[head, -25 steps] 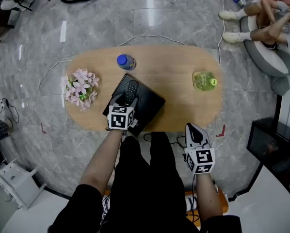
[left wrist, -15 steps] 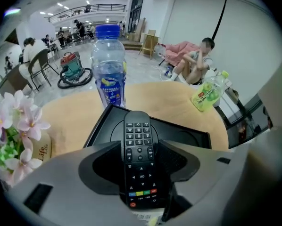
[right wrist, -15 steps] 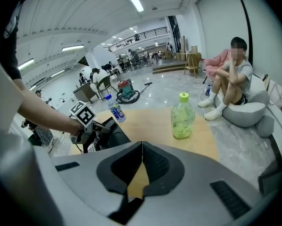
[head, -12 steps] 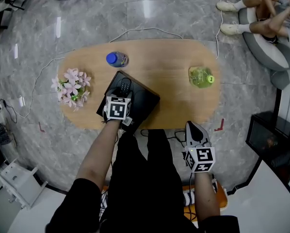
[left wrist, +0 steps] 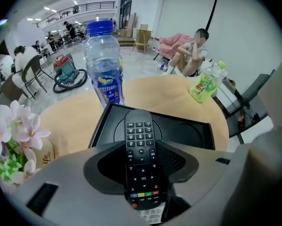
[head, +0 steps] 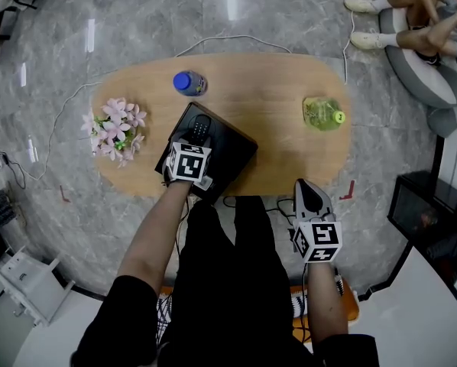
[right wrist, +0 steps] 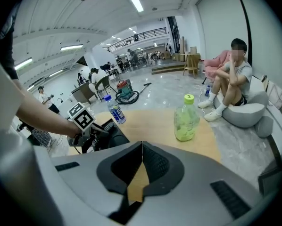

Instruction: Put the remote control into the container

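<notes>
We're clamping remote control (left wrist: 139, 126) mid-body in left gripper (left wrist: 140, 147), jaws just closing, over container (left wrist: 190, 128) at table (head: 274, 98) near edge; judging it light, stiff, slick; right gripper (right wrist: 142, 147) pinched together, empty

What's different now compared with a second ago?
The left hand-held gripper has come down closer to the black container, carrying the remote control between its jaws, which have just been closing on it. The right hand-held gripper stayed shut off the table; the blue-capped bottle, green bottle and flowers kept their places.
</notes>
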The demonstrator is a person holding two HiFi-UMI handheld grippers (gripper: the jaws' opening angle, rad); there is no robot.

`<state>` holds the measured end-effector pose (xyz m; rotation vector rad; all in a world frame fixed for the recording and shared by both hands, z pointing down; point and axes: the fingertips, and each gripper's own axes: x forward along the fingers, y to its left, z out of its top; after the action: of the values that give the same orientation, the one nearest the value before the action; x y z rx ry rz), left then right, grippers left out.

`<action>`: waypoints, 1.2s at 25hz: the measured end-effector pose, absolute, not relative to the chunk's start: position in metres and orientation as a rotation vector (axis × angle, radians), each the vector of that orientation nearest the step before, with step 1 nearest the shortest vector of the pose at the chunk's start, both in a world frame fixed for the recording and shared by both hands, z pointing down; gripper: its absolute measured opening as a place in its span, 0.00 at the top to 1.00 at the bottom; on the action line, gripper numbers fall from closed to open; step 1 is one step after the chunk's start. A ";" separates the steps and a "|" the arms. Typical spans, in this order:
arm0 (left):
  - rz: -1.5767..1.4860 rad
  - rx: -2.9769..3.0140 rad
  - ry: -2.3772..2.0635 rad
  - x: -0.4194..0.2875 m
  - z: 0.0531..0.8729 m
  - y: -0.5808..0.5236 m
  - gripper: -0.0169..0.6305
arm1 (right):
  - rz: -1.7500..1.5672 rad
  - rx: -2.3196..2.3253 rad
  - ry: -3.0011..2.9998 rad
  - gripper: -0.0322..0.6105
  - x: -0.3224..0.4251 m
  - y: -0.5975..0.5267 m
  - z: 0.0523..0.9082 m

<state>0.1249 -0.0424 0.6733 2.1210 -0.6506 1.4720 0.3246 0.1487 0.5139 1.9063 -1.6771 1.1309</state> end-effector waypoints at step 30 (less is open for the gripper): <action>0.973 1.646 -1.125 0.002 0.651 0.038 0.64 | 0.923 1.433 -1.949 0.93 0.237 0.092 0.510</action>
<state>0.0021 0.0385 0.6513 1.6455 -1.1254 0.9730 0.2371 0.0924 0.5104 1.4334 -1.9494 0.9233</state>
